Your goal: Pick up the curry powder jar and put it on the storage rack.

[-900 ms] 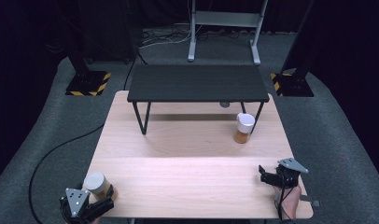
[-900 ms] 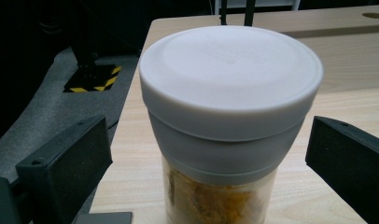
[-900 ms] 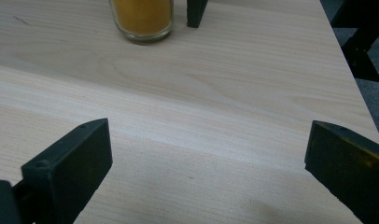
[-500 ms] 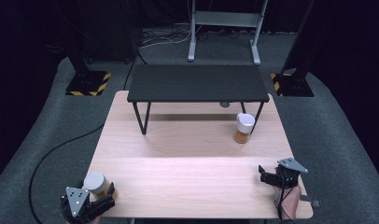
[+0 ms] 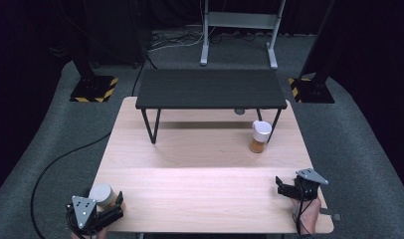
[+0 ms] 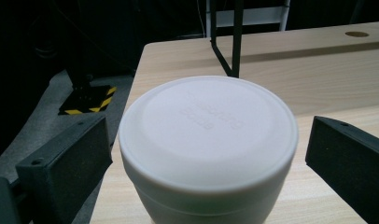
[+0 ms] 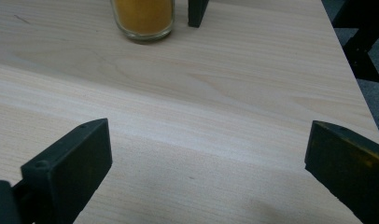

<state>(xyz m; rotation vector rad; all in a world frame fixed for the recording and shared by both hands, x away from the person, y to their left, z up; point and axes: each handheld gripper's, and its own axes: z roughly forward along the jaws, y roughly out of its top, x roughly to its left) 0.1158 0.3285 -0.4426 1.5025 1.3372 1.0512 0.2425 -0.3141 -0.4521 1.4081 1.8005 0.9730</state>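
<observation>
Your left gripper (image 6: pixel 206 154) is sitting at the near left corner of the wooden table (image 5: pixel 200 154), jaws spread wide around the white-lidded jar (image 6: pixel 207 140); the pads are standing clear of its sides, so nothing is being gripped (the jar is resting on the table). Your right gripper (image 7: pixel 206 154) is hovering over bare wood at the near right corner, jaws equally wide and holding nothing. Ahead of it, the glass of orange powder (image 7: pixel 142 17) is standing just beside a leg of the black shelf (image 5: pixel 210 88).
</observation>
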